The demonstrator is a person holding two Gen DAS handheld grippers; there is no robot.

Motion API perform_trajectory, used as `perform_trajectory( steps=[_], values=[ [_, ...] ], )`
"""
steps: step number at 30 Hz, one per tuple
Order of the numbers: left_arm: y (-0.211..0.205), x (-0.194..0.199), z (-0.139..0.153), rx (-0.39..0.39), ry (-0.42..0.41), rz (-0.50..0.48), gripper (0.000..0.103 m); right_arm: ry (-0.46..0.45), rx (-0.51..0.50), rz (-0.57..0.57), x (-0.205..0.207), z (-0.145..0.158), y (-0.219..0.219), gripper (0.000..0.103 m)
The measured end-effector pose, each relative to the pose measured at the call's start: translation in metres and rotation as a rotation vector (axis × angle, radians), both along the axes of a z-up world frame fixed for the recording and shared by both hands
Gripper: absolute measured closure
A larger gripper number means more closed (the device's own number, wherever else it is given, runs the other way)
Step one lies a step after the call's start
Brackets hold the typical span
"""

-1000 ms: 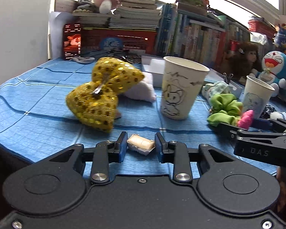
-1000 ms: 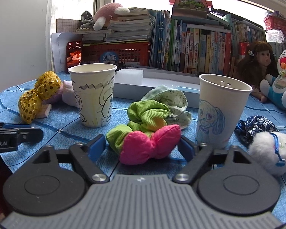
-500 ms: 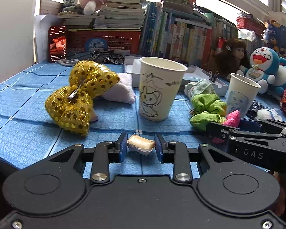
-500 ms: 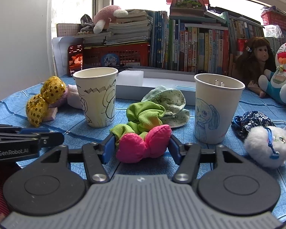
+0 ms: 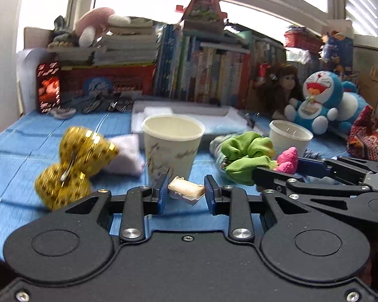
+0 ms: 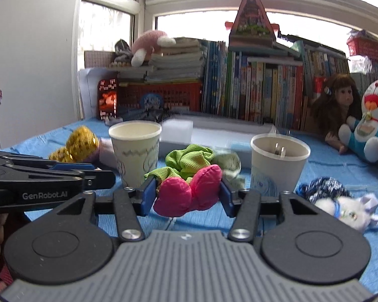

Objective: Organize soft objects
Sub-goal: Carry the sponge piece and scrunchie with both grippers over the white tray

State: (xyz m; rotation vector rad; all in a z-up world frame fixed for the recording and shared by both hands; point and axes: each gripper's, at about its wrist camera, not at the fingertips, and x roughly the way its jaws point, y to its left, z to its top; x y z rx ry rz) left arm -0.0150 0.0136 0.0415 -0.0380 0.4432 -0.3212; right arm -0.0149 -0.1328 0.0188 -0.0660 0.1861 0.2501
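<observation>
1. Far left: gold sequin bow [image 5: 74,167] and a pale pink pad [image 5: 124,154] lie loose on the blue tabletop [image 5: 17,136], not sorted yet.
2. Left gripper [image 5: 186,192]: jaws closed on a small cream block [image 5: 186,188], held just in front of the left paper cup [image 5: 172,146]. Looks lifted, drop-in pending.
3. Middle: green scrunchie [image 6: 189,159] still on the cloth between the cups, another pale fabric piece behind it.
4. Right gripper [image 6: 187,193]: jaws closed on the pink bow [image 6: 187,191], near the right paper cup [image 6: 278,162].
5. Right: dark blue scrunchie [image 6: 322,187] and white plush [image 6: 347,209] left to sort.
6. Progress: early, I'd say; left cup looks empty, something small shows in the right one.
7. Room: grippers sit close side by side; cups are light, easy to tip. Near edge of the tabletop is right under both grippers.
</observation>
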Motion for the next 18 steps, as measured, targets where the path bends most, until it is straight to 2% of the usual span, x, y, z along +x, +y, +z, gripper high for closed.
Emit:
perform_trajectory(
  steps=[4,9,18],
  values=[
    [-0.006,0.007,0.021,-0.005,-0.044,-0.046,0.075,-0.018,0.029,0.018,0.0,0.017,-0.005,0.047],
    [-0.004,0.029,0.053,-0.063,-0.053,-0.079,0.075,-0.048,0.065,0.018,0.007,0.044,-0.018,0.047],
    [-0.014,0.079,0.107,-0.052,-0.103,-0.094,0.075,-0.047,0.106,0.01,0.04,0.092,-0.047,0.047]
  ],
)
